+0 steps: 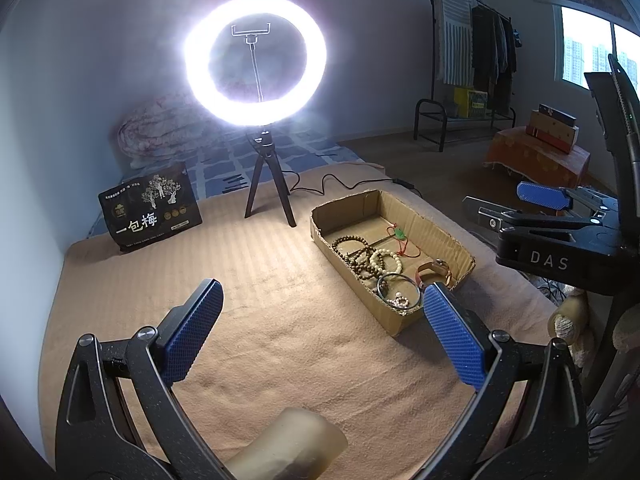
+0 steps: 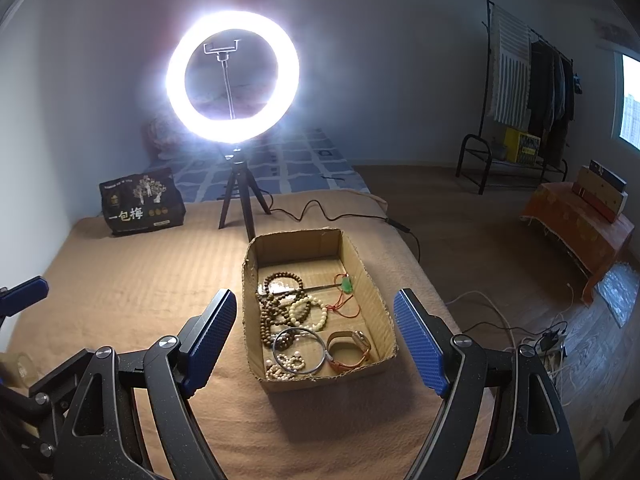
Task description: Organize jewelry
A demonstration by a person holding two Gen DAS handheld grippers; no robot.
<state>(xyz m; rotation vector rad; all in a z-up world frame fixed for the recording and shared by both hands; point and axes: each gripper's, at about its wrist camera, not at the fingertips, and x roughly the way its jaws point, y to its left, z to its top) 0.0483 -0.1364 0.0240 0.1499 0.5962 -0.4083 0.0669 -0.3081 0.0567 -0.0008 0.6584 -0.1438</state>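
Brown corrugated cardboard forms a shallow open-topped box (image 2: 362, 264) lying on a tan ribbed blanket (image 2: 140, 280) spread over the bed. Inside it the jewelry is heaped together: dark wooden bead strands (image 2: 276, 312), a cream bead bracelet (image 2: 308, 310), a thin silver bangle (image 2: 300, 350), a small white pearl bracelet (image 2: 284, 366), a tan-strapped watch (image 2: 350, 350) and a green pendant on a red cord (image 2: 347, 285). The right gripper (image 2: 316, 336) hangs just before the box with its blue-padded jaws spread wide, gripping nothing. The left gripper (image 1: 320, 320) is beside the box over bare blanket, equally wide open and empty. Beyond stand a glowing ring light on a black tripod (image 2: 232, 76) and a black printed bag (image 2: 142, 204).
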